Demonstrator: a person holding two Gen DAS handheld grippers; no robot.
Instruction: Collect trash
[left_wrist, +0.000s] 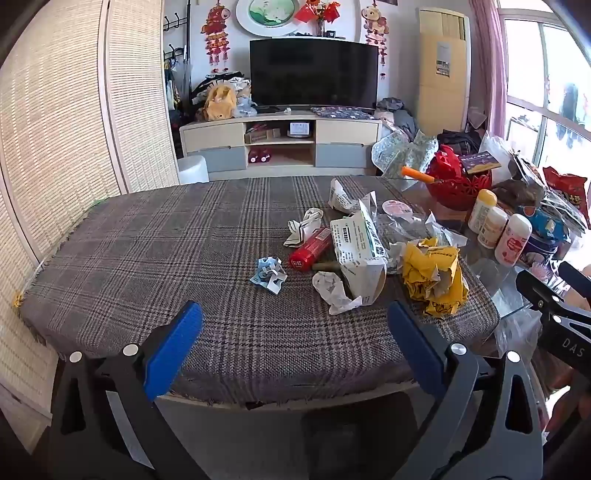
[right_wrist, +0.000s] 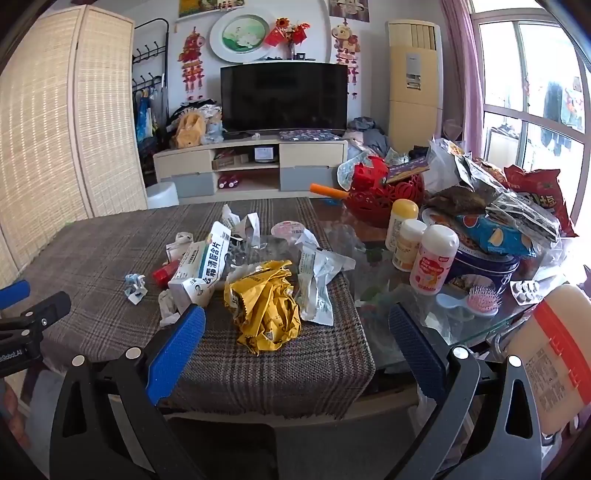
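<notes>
Left claw (left_wrist: 295, 332) and right claw (right_wrist: 297, 332) both stand wide, holding nothing, above the near desk (left_wrist: 129, 258) edge. Crumpled yellow wrapper (right_wrist: 264, 308), torn white box (right_wrist: 201, 266) and paper scraps lie loose mid-desk. Red basket (right_wrist: 384, 199) holds a booklet; three lidded bottles (right_wrist: 432, 264) stand beside it.

Daylight floods from the window (right_wrist: 532, 110) at two o'clock; a dark television (right_wrist: 283, 96) stands at twelve, a woven screen (right_wrist: 62, 122) at ten.
</notes>
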